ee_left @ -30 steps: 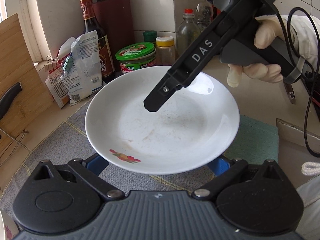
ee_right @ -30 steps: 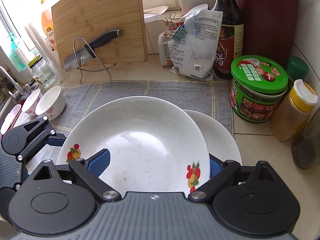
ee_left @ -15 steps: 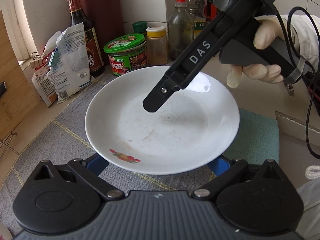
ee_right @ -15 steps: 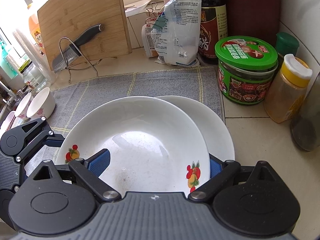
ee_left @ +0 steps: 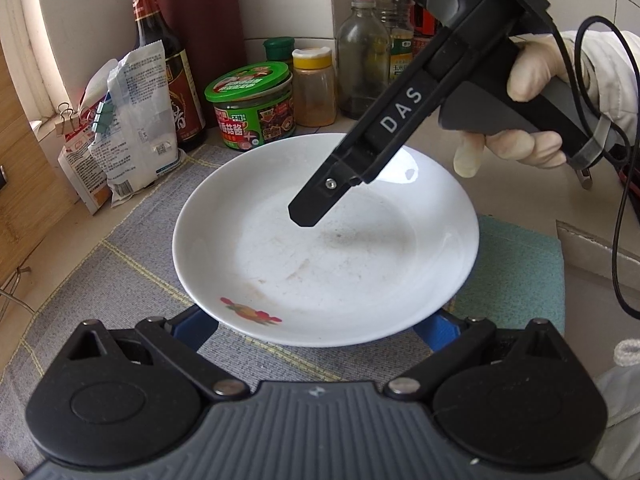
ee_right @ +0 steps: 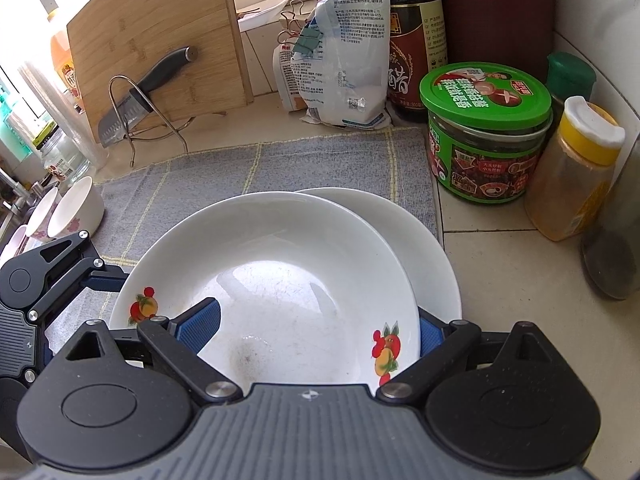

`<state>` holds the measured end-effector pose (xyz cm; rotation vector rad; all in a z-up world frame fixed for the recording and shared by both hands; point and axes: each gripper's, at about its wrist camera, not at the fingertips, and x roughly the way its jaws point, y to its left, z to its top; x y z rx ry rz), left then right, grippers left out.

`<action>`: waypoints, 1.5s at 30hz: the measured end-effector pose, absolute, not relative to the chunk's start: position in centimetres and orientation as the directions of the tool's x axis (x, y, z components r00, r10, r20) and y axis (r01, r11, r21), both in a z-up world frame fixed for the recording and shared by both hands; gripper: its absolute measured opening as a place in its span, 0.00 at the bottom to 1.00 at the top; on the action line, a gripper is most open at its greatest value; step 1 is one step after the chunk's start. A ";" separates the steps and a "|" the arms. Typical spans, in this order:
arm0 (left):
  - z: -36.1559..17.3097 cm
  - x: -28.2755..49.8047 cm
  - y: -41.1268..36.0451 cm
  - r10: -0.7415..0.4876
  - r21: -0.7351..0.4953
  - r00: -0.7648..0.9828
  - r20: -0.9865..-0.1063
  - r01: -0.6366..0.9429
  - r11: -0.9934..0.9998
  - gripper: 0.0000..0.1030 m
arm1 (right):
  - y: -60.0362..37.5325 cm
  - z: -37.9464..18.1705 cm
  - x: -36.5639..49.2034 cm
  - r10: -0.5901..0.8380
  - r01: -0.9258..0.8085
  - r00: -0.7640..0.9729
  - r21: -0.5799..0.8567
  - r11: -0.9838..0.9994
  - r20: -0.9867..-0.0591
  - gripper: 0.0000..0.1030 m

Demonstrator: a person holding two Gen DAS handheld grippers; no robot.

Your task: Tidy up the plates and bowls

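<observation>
White fruit-print bowl (ee_right: 280, 272) overlaps white plate (ee_right: 424, 248) beneath, both above grey mat. Small bowls (ee_right: 76, 208) at far left.

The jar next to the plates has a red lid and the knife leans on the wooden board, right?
Not quite. The jar has a green lid, as the right wrist view shows. The knife does lean on the wooden cutting board.

Left gripper (ee_left: 320, 322): my jaws wide, lower frame. Right gripper (ee_right: 316, 326): jaws wide; gloved hand (ee_left: 520, 120) at upper right.
</observation>
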<state>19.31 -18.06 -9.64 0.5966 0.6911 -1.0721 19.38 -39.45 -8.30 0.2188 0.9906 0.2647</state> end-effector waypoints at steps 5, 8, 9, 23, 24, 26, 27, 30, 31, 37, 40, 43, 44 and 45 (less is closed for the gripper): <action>-9.7 19.5 -18.0 -0.575 0.109 0.318 -0.754 0.924 0.368 0.99 | -39.5 -8.6 19.5 0.313 -0.111 0.515 0.300 0.948 -0.798 0.96; -9.7 19.5 -18.0 -0.574 0.117 0.321 -0.753 0.925 0.363 0.99 | -39.6 -8.6 19.5 0.313 -0.113 0.512 0.299 0.948 -0.800 0.96; -9.7 19.5 -18.1 -0.574 0.119 0.322 -0.753 0.925 0.362 0.99 | -39.5 -8.6 19.5 0.312 -0.112 0.510 0.298 0.948 -0.801 0.96; -9.8 19.5 -18.1 -0.567 0.148 0.340 -0.750 0.922 0.357 0.99 | -39.7 -8.7 19.1 0.312 -0.104 0.505 0.302 0.947 -0.804 0.96; -9.8 19.5 -18.1 -0.567 0.149 0.341 -0.750 0.922 0.357 0.99 | -39.7 -8.7 19.0 0.312 -0.104 0.505 0.303 0.947 -0.804 0.96; -9.8 19.6 -18.1 -0.569 0.149 0.341 -0.748 0.922 0.356 0.99 | -39.7 -8.7 19.0 0.313 -0.106 0.505 0.302 0.947 -0.804 0.96; -9.8 19.6 -18.1 -0.568 0.153 0.345 -0.747 0.921 0.357 0.99 | -39.8 -8.6 19.0 0.313 -0.105 0.505 0.303 0.947 -0.805 0.96; -9.8 19.6 -18.1 -0.566 0.158 0.347 -0.748 0.921 0.355 0.99 | -39.7 -8.6 18.8 0.311 -0.104 0.505 0.300 0.948 -0.805 0.96; -9.8 19.6 -18.2 -0.565 0.161 0.348 -0.748 0.921 0.354 0.99 | -39.7 -8.5 18.8 0.310 -0.104 0.505 0.300 0.948 -0.805 0.96; -10.0 19.8 -18.3 -0.564 0.162 0.348 -0.749 0.922 0.352 0.99 | -39.9 -8.5 18.5 0.311 -0.100 0.507 0.304 0.947 -0.804 0.96; -10.0 19.9 -18.5 -0.563 0.164 0.349 -0.749 0.921 0.353 0.99 | -40.0 -8.5 18.2 0.307 -0.095 0.508 0.302 0.949 -0.805 0.96; -10.1 20.0 -18.6 -0.565 0.163 0.347 -0.749 0.922 0.351 0.99 | -40.1 -8.4 18.1 0.309 -0.090 0.508 0.307 0.947 -0.804 0.96; -10.1 20.0 -18.6 -0.565 0.164 0.348 -0.748 0.922 0.351 0.99 | -40.1 -8.4 18.0 0.308 -0.090 0.508 0.306 0.948 -0.804 0.96; -10.1 20.0 -18.6 -0.564 0.164 0.348 -0.749 0.922 0.351 0.99 | -40.1 -8.4 17.9 0.306 -0.089 0.509 0.304 0.948 -0.805 0.96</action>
